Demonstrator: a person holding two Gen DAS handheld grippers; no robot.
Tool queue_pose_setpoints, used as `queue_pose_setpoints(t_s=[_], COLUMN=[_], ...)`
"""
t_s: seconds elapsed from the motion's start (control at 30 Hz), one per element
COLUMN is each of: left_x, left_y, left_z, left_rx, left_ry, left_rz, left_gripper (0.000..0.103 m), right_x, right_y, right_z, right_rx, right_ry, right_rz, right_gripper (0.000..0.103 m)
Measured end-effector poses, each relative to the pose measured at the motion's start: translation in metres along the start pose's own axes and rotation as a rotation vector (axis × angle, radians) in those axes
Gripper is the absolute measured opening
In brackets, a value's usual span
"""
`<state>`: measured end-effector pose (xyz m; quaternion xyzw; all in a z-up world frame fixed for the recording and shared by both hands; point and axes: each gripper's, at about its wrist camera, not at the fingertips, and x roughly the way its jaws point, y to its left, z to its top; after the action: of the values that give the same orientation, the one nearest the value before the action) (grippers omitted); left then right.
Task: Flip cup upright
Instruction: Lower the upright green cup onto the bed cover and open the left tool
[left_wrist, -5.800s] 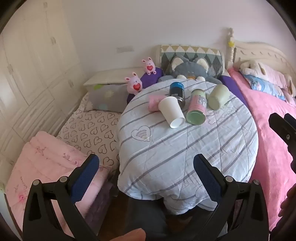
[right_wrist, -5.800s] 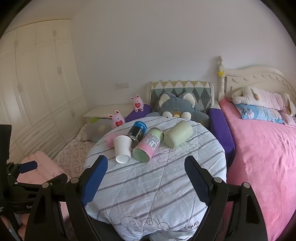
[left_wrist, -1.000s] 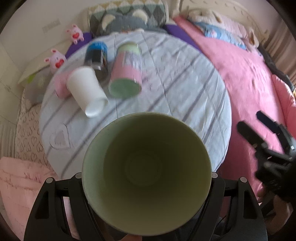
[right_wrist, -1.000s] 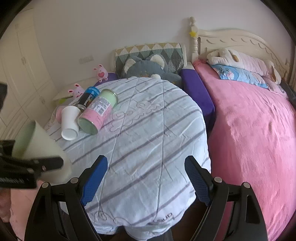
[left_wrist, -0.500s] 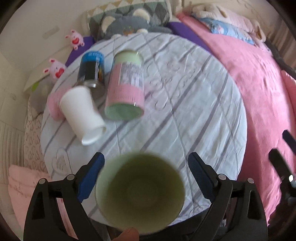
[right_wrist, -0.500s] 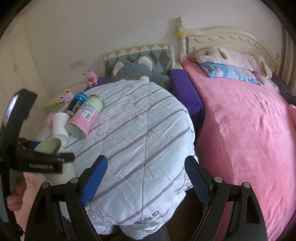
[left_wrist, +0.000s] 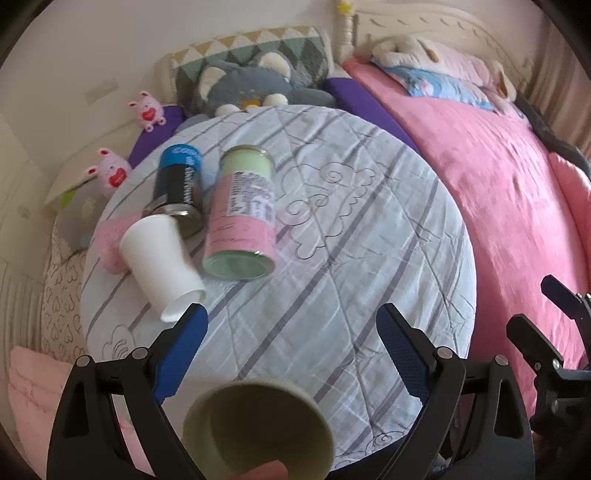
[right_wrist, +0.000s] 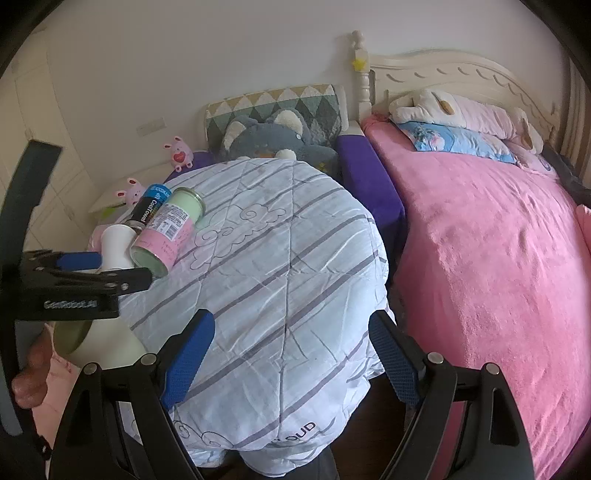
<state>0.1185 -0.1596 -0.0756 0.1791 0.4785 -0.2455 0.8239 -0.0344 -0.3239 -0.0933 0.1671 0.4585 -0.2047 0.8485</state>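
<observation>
The pale green cup (left_wrist: 258, 428) stands mouth-up at the near edge of the round striped table (left_wrist: 332, 288), below and between my left gripper's fingers; a fingertip shows at its rim. It also shows in the right wrist view (right_wrist: 99, 343), under the left gripper's body. My left gripper (left_wrist: 291, 347) is open and holds nothing. My right gripper (right_wrist: 291, 354) is open and empty over the table's near right edge. A white paper cup (left_wrist: 162, 266) lies on its side at the left.
A pink-and-green can (left_wrist: 240, 225) and a blue-and-black can (left_wrist: 177, 188) lie on their sides beside the white cup. A pink bed (right_wrist: 480, 258) lies right of the table. Plush toys (left_wrist: 255, 81) and pillows sit behind it.
My left gripper held the green cup, then opened and drew back; the cup now stands low at the table's near edge. The right gripper shifted slightly.
</observation>
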Motion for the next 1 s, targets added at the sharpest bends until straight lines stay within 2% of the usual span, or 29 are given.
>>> queue_pose_setpoints(t_s=[0.13, 0.3, 0.5, 0.63, 1.0], left_x=[-0.015, -0.040, -0.035, -0.052, -0.088], left_y=[0.008, 0.014, 0.025, 0.032, 0.056], left_z=[-0.016, -0.039, -0.051, -0.065, -0.132], left_rx=[-0.034, -0.031, -0.055, -0.080, -0.165], left_ry=[-0.023, -0.092, -0.067, -0.113, -0.145], left_rz=[0.020, 0.060, 0.051, 0.035, 0.133], left_gripper=[0.094, 0.094, 0.094, 0.094, 0.094], right_x=[-0.001, -0.007, -0.017, -0.026, -0.042], right_y=[0.010, 0.030, 0.054, 0.061, 0.096], right_z=[0.001, 0.000, -0.009, -0.010, -0.032], right_rx=[-0.024, -0.060, -0.109, -0.126, -0.215], right_ry=[-0.004, -0.012, -0.014, -0.018, -0.012], right_rz=[0.025, 0.058, 0.080, 0.081, 0.163], right_gripper=[0.086, 0.086, 0.086, 0.086, 0.086])
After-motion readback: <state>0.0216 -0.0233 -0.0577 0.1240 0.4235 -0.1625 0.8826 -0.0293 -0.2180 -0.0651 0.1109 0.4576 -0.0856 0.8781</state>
